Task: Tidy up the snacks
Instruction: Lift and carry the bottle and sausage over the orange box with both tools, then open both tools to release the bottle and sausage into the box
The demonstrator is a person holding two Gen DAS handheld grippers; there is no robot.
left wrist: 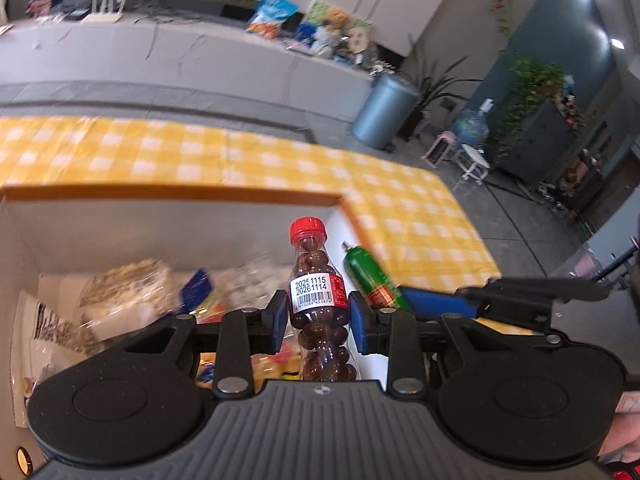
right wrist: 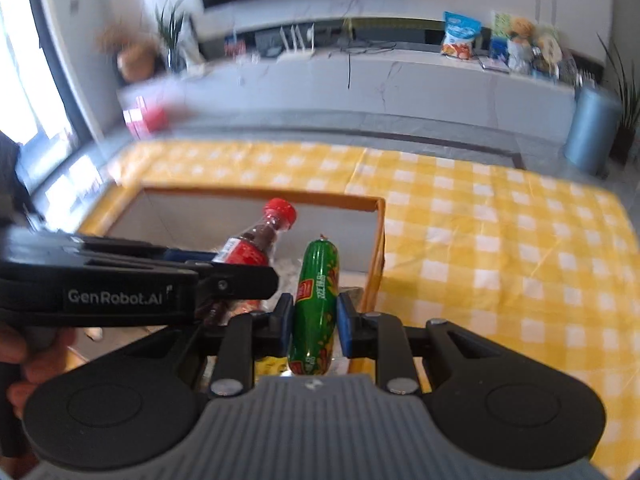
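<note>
Held upright in the left gripper (left wrist: 319, 317), jaws closed on its label: a small red-capped bottle (left wrist: 316, 280) of brown chocolate balls, above the box (right wrist: 376, 216) of snack packets (left wrist: 120, 292). Gripped in the right gripper (right wrist: 314, 320), jaws narrow and pressing both sides: a green sausage (right wrist: 316, 296). Stood near the left edge of the yellow checked bench (right wrist: 500, 240).

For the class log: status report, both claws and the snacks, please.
Left claw shut on red-capped bottle. Right claw shut on green sausage. Both over the box. Nothing in the way.
</note>
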